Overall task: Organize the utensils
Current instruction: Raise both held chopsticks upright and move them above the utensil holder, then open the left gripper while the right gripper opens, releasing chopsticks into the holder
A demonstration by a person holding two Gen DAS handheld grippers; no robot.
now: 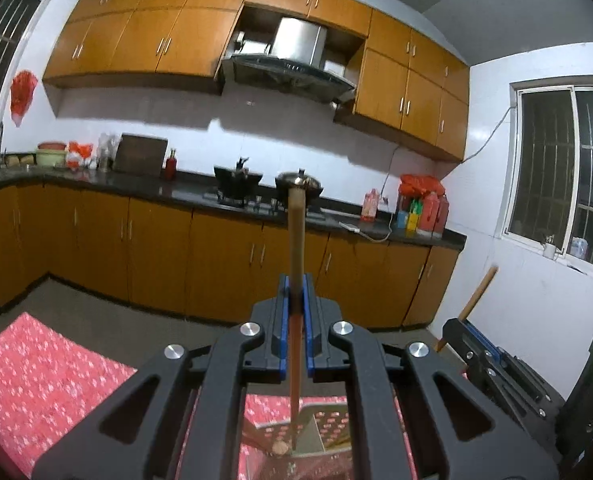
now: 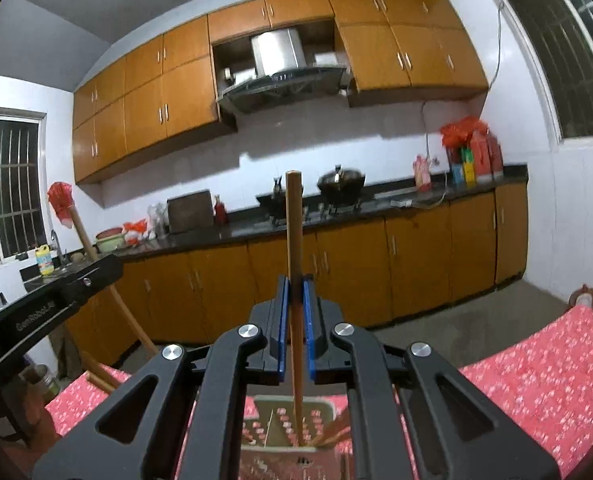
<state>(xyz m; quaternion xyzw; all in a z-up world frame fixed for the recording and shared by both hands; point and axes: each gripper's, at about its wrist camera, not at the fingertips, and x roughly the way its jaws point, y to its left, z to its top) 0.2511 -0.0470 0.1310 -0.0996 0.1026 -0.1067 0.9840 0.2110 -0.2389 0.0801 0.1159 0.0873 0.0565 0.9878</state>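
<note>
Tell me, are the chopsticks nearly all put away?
Some look done: a few sticks already stand in the holder. In hand: the left hand-held gripper and the right hand-held gripper each clamp one chopstick, upright above the red tablecloth. Left: dropping both in. Whether more remain, I can't see.

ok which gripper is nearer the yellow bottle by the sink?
Left. In the right wrist view the left gripper reaches in from the left, just below the yellow bottle, so it's on the sink side. The right gripper sits further right, away from it.
</note>
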